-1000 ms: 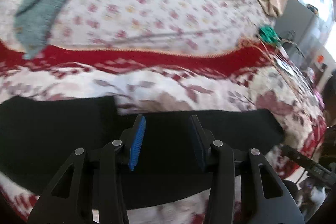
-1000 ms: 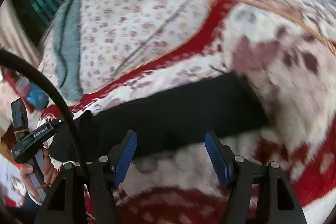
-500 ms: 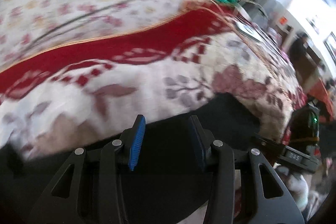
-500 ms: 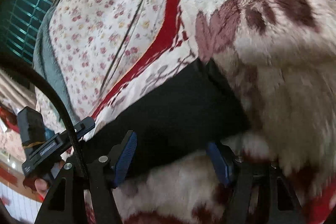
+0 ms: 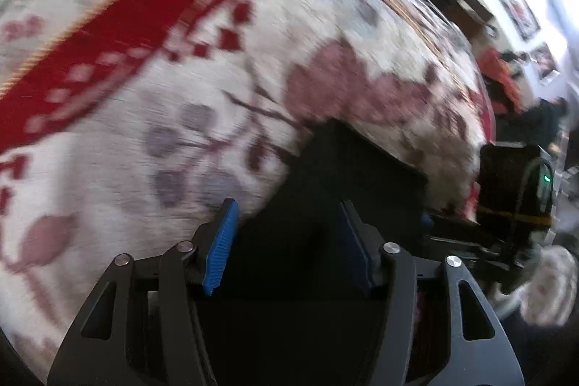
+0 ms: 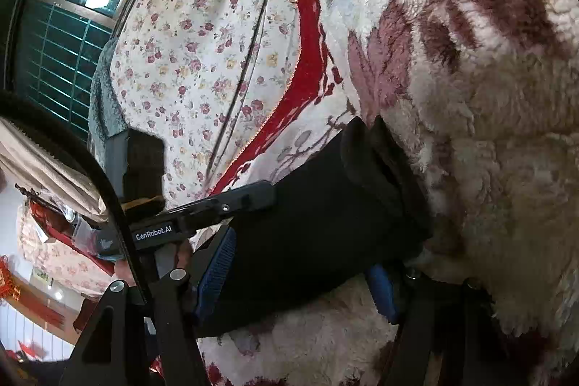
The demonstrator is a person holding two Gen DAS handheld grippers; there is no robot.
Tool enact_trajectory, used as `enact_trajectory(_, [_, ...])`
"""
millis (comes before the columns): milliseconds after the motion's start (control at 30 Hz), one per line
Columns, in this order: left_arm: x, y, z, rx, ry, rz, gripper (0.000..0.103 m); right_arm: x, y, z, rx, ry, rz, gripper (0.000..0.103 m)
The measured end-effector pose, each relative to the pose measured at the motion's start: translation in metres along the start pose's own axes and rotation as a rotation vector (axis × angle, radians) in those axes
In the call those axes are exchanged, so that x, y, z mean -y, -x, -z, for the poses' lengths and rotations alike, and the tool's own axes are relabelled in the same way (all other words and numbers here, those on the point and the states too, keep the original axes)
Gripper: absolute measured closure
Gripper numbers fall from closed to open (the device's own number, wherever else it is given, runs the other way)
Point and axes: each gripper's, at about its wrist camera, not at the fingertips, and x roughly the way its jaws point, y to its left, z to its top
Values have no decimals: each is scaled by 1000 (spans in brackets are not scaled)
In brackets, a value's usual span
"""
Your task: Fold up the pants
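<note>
Left wrist view: the left tool (image 5: 286, 241) points down at the black pants (image 5: 347, 169), and its blue pads (image 5: 221, 248) have just been spreading, so they stand wide apart now. The dark cloth fills the gap between them and runs on ahead to a squared end, but the pads do not press on it. To the left of the tool and beyond it, the fleecy blanket (image 5: 152, 118) spreads out, white with plum leaves and a broad red band (image 5: 119, 24). Off to the right sits a dark piece of gear with a green light (image 5: 546, 178). The picture is smeared.

Right wrist view, much sharper: the right tool (image 6: 300, 274) has its pads apart, straddling the same pants (image 6: 325, 227). The left pad (image 6: 217, 274) lies against the near edge of the cloth; the right pad (image 6: 380, 292) is half buried under fabric and fleece, so contact there cannot be told. Ahead of the tool the pants end in an open leg cuff (image 6: 376, 154) resting on the blanket (image 6: 506, 132). To the left, the other tool (image 6: 202, 216) reaches over the pants, a hand behind it. Farther off lies a floral sheet (image 6: 202, 35).
</note>
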Motion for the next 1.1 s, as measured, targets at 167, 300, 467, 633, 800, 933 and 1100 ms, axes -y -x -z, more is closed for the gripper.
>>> enact_trajectory(167, [3,-6,1,-40,-79,47,25,4,-1,-5,7,-30,-41,38])
enact_trajectory(300, [-5,-8,-4,-73,-84,102,25,12,0,-9,39,-88,-78,44])
enact_trajectory(467, [10,-13,-2,-40,-154,-58,55,11,-11,-11,38,-69,-29,77])
enact_trajectory(633, [4,-6,-1,10,-81,-36,82,11,-10,-11,53,-81,-90,92])
enact_trajectory(800, [15,29,8,106,-110,-46,90,-15,3,-11,80,-25,-151,92])
enact_trajectory(933, [22,77,17,200,-115,-43,90,-56,13,-15,89,62,-205,92])
enact_trajectory(1100, [23,140,48,313,-82,-63,90,-125,11,-6,58,197,-266,92])
